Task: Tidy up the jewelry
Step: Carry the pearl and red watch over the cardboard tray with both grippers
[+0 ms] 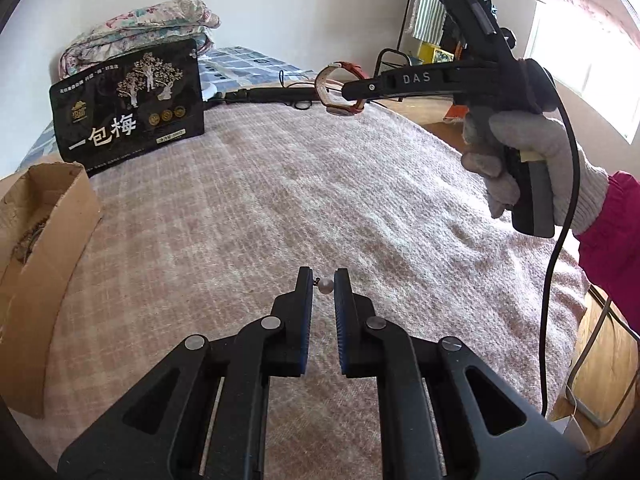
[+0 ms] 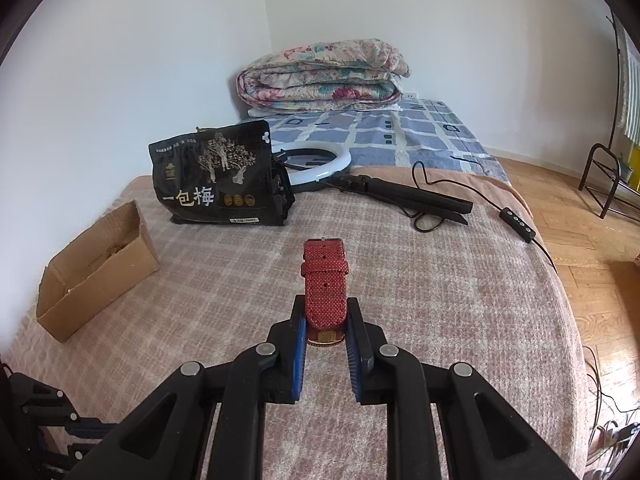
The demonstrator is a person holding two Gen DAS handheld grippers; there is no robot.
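My left gripper [image 1: 323, 280] is shut on a small pearl earring [image 1: 325, 286] and holds it above the pink blanket. My right gripper [image 2: 325, 312] is shut on a red-strapped watch [image 2: 325, 280], its strap standing up between the fingers. In the left wrist view the right gripper [image 1: 352, 92] is raised over the far part of the bed with the watch [image 1: 340, 90] hanging at its tips. An open cardboard box [image 2: 96, 272] sits at the left of the bed, also seen in the left wrist view [image 1: 44, 248], with something brownish inside.
A black snack bag [image 2: 216, 180] stands behind the box. A white ring light [image 2: 320, 160] with its black stand [image 2: 404, 196] and cable lie at the back. A folded floral quilt [image 2: 324, 76] is against the wall. The wood floor [image 2: 580, 220] is right.
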